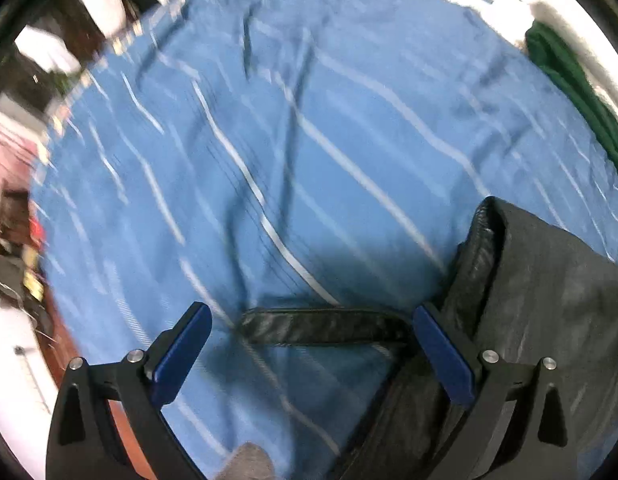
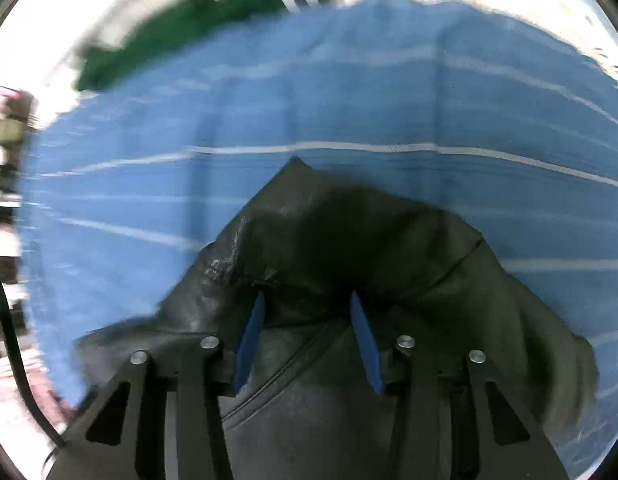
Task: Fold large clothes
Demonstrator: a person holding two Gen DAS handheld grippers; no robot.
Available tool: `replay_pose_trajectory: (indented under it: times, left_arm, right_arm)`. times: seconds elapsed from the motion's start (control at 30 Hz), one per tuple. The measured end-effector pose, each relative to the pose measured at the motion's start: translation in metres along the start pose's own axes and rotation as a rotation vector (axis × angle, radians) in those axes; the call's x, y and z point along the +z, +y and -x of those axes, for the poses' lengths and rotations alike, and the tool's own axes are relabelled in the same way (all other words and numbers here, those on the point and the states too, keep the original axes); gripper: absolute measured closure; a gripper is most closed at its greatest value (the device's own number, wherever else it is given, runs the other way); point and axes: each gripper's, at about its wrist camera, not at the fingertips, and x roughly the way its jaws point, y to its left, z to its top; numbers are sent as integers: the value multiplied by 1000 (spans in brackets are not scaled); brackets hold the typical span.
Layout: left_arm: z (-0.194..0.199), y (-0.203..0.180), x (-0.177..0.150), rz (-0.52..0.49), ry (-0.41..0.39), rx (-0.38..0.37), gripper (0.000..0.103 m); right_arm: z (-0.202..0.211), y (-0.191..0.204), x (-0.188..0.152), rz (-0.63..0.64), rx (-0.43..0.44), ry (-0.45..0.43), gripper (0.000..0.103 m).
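A black leather-like jacket lies on a blue striped sheet. In the right wrist view my right gripper is over the jacket, its blue fingers partly apart with a fold of the jacket between and above them; whether they grip it is unclear. In the left wrist view my left gripper is wide open just above the sheet. A black strap-like edge of the jacket lies between its fingertips, and the jacket's bulk is at the right.
A dark green garment lies at the far right edge of the bed; it also shows in the right wrist view. Cluttered furniture and a reddish floor lie beyond the bed's left edge.
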Motion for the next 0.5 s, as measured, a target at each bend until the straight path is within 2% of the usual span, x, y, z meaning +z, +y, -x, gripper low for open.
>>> replay_pose_trajectory:
  times: [0.1, 0.17, 0.27, 0.3, 0.37, 0.4, 0.43, 0.5]
  left_arm:
    - [29, -6, 2, -19, -46, 25, 0]
    - [42, -14, 2, -24, -59, 2, 0]
    - [51, -35, -4, -58, -54, -24, 0]
    - [54, -46, -7, -69, -50, -35, 0]
    - [54, -68, -14, -94, -29, -59, 0]
    - [51, -75, -14, -104, -15, -69, 0]
    - [55, -87, -19, -113, -4, -74, 0]
    - [60, -110, -26, -143, 8, -88, 0]
  right_arm:
    - [9, 5, 8, -5, -28, 23, 55]
    - [32, 12, 0, 19, -27, 1, 56]
    - [66, 25, -26, 101, 74, -11, 56]
    - [66, 32, -37, 137, 80, 18, 61]
    - [46, 42, -52, 180, 72, 128, 75]
    - [21, 46, -60, 203, 45, 214, 75]
    - [1, 47, -64, 230, -5, 231, 75]
    - [-17, 53, -58, 232, -51, 220, 75]
